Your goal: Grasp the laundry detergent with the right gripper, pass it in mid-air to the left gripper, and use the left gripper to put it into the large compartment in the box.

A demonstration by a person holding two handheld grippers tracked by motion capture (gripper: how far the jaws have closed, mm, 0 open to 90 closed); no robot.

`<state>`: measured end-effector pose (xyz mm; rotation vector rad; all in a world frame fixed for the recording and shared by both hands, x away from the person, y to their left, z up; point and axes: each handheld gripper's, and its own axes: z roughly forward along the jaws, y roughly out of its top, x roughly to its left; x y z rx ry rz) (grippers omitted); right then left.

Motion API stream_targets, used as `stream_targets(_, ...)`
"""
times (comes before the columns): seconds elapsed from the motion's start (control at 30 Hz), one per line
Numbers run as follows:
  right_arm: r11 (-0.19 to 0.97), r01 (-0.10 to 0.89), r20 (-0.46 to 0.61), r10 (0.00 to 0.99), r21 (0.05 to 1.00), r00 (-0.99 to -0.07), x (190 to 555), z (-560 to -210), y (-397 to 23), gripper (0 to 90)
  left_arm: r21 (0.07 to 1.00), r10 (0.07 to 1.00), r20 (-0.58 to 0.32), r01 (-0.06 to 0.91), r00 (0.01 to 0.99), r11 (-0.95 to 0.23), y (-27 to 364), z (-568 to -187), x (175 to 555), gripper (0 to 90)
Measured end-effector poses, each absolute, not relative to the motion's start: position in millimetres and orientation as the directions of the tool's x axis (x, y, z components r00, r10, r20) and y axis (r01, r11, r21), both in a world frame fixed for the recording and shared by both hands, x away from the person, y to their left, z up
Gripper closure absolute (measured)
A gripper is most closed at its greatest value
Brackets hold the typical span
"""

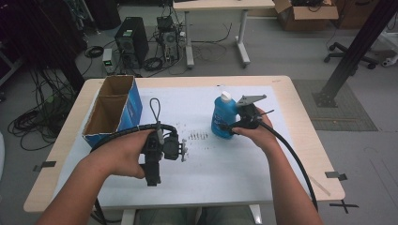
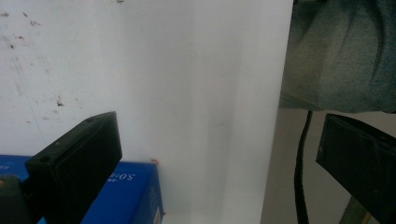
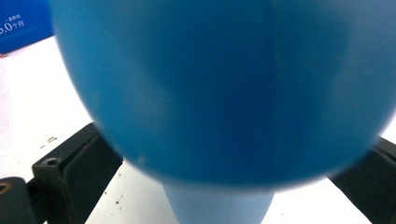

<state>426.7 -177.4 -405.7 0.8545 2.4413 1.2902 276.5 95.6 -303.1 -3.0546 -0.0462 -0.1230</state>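
A blue bottle (image 1: 223, 116) with a white cap stands upright on the white sheet (image 1: 220, 164), right of the middle. My right gripper (image 1: 236, 124) reaches it from the right, and its jaws press on both sides of the bottle's body. Close up in the right gripper view, the bottle (image 3: 224, 88) bulges between the two black jaws of that gripper (image 3: 219, 172). My left gripper (image 1: 156, 157) is held above the sheet's near left part. Its jaws stand wide apart over the bare sheet (image 2: 187, 84), so the left gripper (image 2: 217, 140) is open with nothing in it.
An open cardboard box (image 1: 112, 110) with blue sides and two compartments sits at the table's left; its blue corner (image 2: 135, 196) lies under the left jaw. Small dark marks (image 1: 197, 136) dot the sheet. Beyond the far edge are a computer tower (image 1: 132, 40) and floor cables.
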Motion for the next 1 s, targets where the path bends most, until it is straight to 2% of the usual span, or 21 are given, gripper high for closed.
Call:
stream_targets(0.43, 0.412, 0.374, 0.042, 0.623, 0.831, -0.781, 426.3, -409.9, -172.9, 8.1, -0.082, 0.032, 0.082, 0.039, 0.996, -0.996, 99.2, -304.1, 277.0, 0.4)
stream_targets(1.0, 0.385, 0.343, 0.027, 0.631, 0.857, -0.776, 426.2, -413.0, -168.9, 22.4, -0.080, 0.032, 0.085, 0.039, 0.996, -0.996, 98.2, -302.5, 278.2, 0.4)
